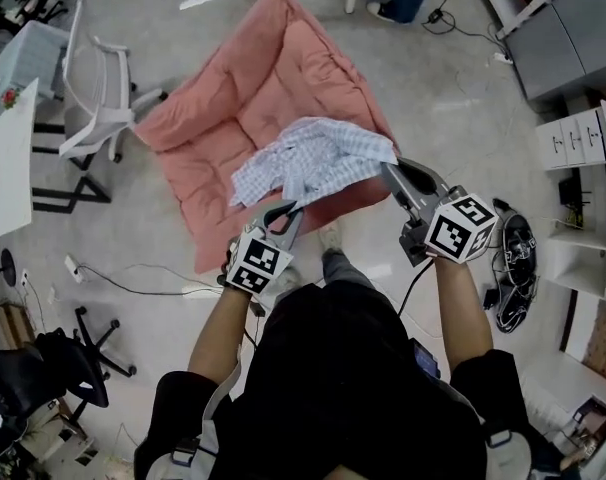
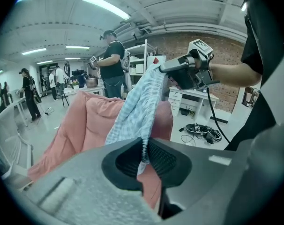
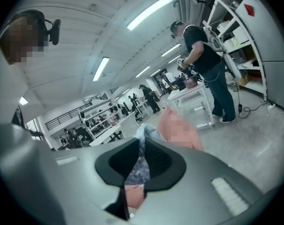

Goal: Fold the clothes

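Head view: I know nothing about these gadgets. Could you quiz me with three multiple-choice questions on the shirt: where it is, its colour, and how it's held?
1. Where is the shirt?
A) above the pink quilt
B) in a basket
C) on a hanger

2. What colour is it?
A) plain red
B) blue-and-white check
C) black

3. How is it held?
A) lying loose
B) by a bare hand
C) pinched by the left gripper and the right gripper

Answers:
1 A, it is lifted over the quilt.
2 B, the checks show plainly.
3 C, each gripper view shows cloth between shut jaws.
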Demonstrator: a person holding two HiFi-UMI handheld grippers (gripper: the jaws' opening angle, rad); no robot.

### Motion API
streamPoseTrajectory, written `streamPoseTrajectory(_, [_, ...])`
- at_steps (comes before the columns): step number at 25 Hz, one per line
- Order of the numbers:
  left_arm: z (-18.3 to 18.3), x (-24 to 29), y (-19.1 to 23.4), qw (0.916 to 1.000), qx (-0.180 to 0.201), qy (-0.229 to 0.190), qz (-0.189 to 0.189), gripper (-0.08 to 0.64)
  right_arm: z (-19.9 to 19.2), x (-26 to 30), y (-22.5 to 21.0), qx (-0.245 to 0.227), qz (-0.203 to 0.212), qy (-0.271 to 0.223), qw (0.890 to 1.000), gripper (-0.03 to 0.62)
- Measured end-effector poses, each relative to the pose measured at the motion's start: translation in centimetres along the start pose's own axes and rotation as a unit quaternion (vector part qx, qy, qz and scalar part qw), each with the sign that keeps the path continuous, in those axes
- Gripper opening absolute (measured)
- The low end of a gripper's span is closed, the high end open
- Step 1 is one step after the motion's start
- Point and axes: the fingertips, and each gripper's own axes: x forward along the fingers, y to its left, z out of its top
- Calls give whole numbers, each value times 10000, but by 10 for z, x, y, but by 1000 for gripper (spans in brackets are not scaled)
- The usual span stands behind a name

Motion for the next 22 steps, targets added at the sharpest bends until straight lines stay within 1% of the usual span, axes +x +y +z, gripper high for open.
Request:
streamPoseTrajectory(2, [-6,-19,6,9999,17,-12,158,35,1,12,20,-132,120,69,9998,40])
streamPoseTrajectory(4, [-13,-41,14,9996,-6,39,270,35,-1,24,38,-138,164,139,9997,40])
streamPoseTrajectory(10, [-25,-123,65,9961,-367,5,802,35,-12,71,96,-62,430,356,9984,40])
streamPoseTrajectory(16, [-31,-196,99,9911,-226,210,1294,37,-15,108,155,145,766,461,9959,40])
streamPoseTrajectory(22, [-57,-259,109,9837,-346,224,1752,37,-28,142,214,213,1156,607,9912,40])
